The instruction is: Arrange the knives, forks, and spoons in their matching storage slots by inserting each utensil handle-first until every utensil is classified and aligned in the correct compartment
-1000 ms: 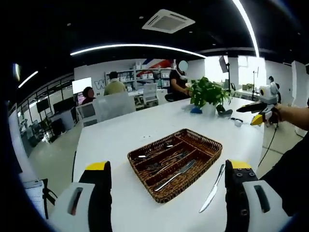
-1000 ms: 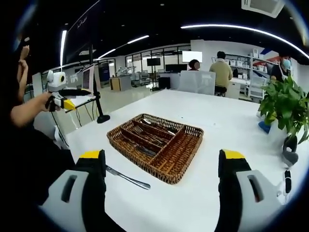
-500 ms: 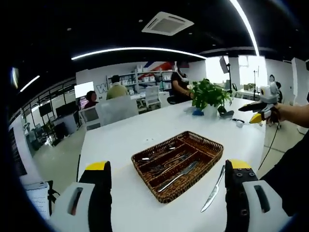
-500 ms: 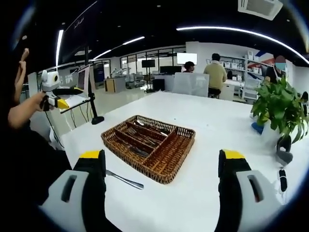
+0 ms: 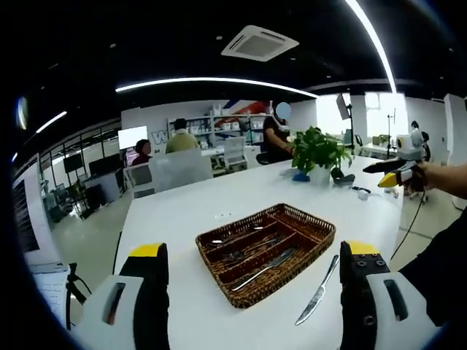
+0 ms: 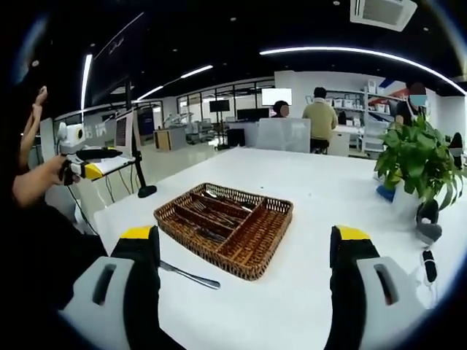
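In the left gripper view, the left tongs (image 5: 252,273) stand wide open and hold nothing, their yellow-tipped jaws rising over the white counter (image 5: 182,204). Between the jaws and farther off sits a wicker tray (image 5: 266,250) with lengthwise slots; cutlery lies in them, too small to sort by kind. One knife (image 5: 318,293) lies on the counter just beside the tray, close to the right-hand jaw, apart from the wicker. A potted plant (image 5: 319,151) stands near the counter's far end. The right tongs (image 5: 390,173) come in from the right, held up in a hand well away from the tray; how far they gape I cannot tell here.

In the right gripper view, the right tongs (image 6: 244,266) are wide open and empty above the counter (image 6: 321,197). The tray (image 6: 226,227) lies between the jaws, with cutlery in its slots on the left and the widest slot on the right looking bare. The knife (image 6: 191,275) lies just beside the tray's near corner, next to the left-hand jaw. The plant (image 6: 419,157) stands at right. The left tongs (image 6: 87,164) show at far left, held up in a hand.
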The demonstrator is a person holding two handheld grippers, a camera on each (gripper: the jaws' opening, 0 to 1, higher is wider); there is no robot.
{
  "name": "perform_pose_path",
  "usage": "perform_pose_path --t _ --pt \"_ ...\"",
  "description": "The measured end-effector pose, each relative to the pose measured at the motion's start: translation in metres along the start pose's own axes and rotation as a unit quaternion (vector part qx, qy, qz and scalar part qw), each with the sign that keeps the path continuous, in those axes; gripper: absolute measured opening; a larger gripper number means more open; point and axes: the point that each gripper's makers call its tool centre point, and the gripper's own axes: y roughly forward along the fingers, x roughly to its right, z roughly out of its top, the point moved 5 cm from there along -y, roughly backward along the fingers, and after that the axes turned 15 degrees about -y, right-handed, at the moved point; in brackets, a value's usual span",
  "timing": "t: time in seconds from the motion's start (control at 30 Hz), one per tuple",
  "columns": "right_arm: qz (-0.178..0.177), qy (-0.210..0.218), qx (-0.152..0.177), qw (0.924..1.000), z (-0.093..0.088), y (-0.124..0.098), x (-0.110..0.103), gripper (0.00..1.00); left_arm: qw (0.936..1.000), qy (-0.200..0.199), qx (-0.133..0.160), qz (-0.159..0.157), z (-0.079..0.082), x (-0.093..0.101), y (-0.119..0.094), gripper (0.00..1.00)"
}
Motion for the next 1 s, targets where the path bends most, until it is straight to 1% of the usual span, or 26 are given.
perform_pose_path --t 0.1,0.17,0.23,0.27,0.33,0.4,0.53,0.67,0.73,0.77,0.8,0.9,1.0 --pt "-0.003 0.005 0.005 1.0000 -0.003 -0.002 0.002 1.00 0.9999 0.007 -0.005 -0.006 0.000 0.007 0.002 0.99" --pt "0.000 0.009 0.000 1.0000 -0.009 0.000 0.004 1.00 0.9998 0.018 -0.012 0.002 0.001 0.010 0.003 0.99" --pt "0.006 0.014 0.007 0.9999 -0.007 0.001 0.003 1.00 0.9999 0.014 -0.007 0.005 0.003 0.011 0.003 0.99" --pt "0.005 0.014 0.010 0.9998 -0.005 0.001 0.003 1.00 1.0000 0.006 -0.003 0.007 0.003 0.012 0.003 0.99" --pt "0.003 0.012 0.009 0.9999 -0.005 0.001 0.003 1.00 0.9999 0.010 -0.002 0.008 0.003 0.013 0.004 0.99" --pt "0.004 0.015 0.012 0.9998 -0.005 0.000 0.001 1.00 0.9998 0.018 -0.002 0.010 0.004 0.013 0.003 0.99" --pt "0.006 0.010 0.003 0.9999 -0.011 -0.001 0.001 1.00 0.9999 0.010 -0.005 0.005 0.003 0.009 0.000 0.99" --pt "0.009 0.010 0.001 0.9999 -0.010 -0.002 0.004 1.00 0.9999 0.005 -0.010 0.008 0.002 0.008 -0.003 0.99" --pt "0.012 0.009 -0.001 0.9999 -0.009 -0.002 0.003 1.00 0.9999 0.008 -0.014 0.002 0.001 0.010 -0.003 0.99" --pt "0.013 0.008 -0.001 0.9999 -0.009 -0.001 0.003 1.00 0.9996 0.010 -0.024 -0.007 -0.002 0.012 -0.003 0.99" --pt "0.015 0.007 -0.003 0.9999 -0.010 -0.001 0.002 1.00 0.9995 0.013 -0.028 -0.010 -0.003 0.012 -0.002 0.99" --pt "0.019 0.002 -0.007 0.9998 -0.009 0.000 0.000 1.00 0.9991 0.020 -0.035 -0.011 -0.007 0.013 0.001 0.99" --pt "0.021 -0.002 -0.008 0.9997 -0.008 0.000 0.000 1.00 0.9991 0.017 -0.036 -0.011 -0.009 0.013 0.003 0.99"
